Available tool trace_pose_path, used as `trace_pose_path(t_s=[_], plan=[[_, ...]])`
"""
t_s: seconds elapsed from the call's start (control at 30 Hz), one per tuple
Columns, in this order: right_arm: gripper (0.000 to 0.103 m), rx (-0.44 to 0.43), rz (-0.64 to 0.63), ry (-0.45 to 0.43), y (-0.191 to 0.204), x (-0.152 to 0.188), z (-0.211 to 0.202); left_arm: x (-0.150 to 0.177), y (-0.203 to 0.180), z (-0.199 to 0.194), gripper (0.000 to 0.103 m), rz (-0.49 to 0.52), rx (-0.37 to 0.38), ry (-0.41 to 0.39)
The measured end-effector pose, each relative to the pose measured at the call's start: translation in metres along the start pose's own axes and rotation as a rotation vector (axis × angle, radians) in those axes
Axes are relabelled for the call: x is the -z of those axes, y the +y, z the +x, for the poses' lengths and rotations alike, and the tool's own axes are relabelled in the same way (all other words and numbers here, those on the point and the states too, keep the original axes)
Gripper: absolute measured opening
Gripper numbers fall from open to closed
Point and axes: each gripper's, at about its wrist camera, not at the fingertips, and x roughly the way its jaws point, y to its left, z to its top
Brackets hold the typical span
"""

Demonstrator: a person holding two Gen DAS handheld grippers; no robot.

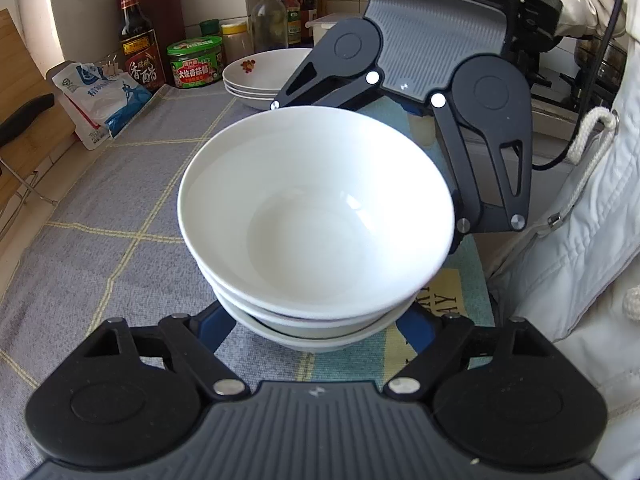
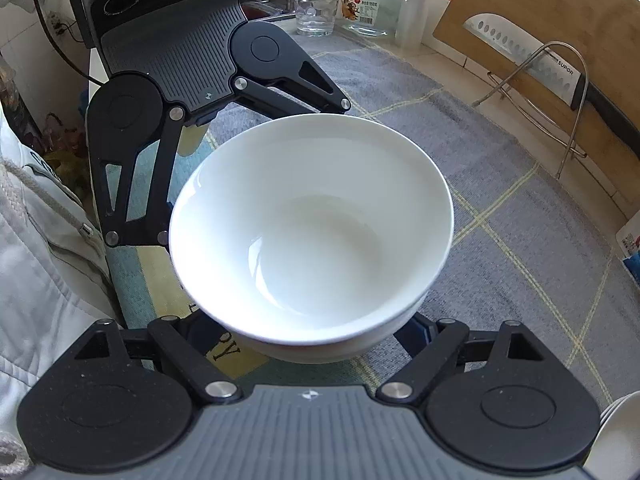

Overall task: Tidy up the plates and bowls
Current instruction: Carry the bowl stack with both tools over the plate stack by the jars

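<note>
A stack of three nested white bowls [image 1: 316,216] stands on the grey checked cloth [image 1: 100,208]; it also shows in the right wrist view [image 2: 312,232]. My left gripper [image 1: 316,320] reaches in from one side, its fingers spread around the base of the stack and hidden under the rims. My right gripper [image 2: 316,332] faces it from the opposite side, its fingers also spread around the stack's base. Each gripper shows in the other's view, the right one [image 1: 436,92] and the left one [image 2: 192,92]. A stack of white plates [image 1: 260,76] with a red flower mark sits farther back.
Sauce bottles [image 1: 138,36], a green-lidded jar [image 1: 195,62] and a salt bag [image 1: 100,96] line the wall. A wooden cutting board with a cleaver [image 2: 532,64] on a wire rack, a glass [image 2: 314,6] and a jar [image 2: 372,0] stand beyond. A person's white jacket [image 1: 592,216] is beside the counter.
</note>
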Motion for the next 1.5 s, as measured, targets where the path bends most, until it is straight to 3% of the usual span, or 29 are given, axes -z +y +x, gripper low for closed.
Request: trace_pose_path(t_s=[0.63, 1.13, 1.5], plan=[[0.090, -0.028, -0.017, 0.003, -0.014, 0.004, -0.020, -0.026, -0.016, 0.005, 0.085, -0.041, -0.037, 0.017], [0.090, -0.047, -0.109, -0.018, -0.079, 0.052, -0.084, -0.113, -0.024, 0.045, 0.085, -0.096, -0.122, -0.022], [0.090, 0.018, -0.104, -0.026, -0.127, 0.095, -0.129, -0.179, -0.008, 0.088, 0.085, -0.032, -0.129, -0.060]])
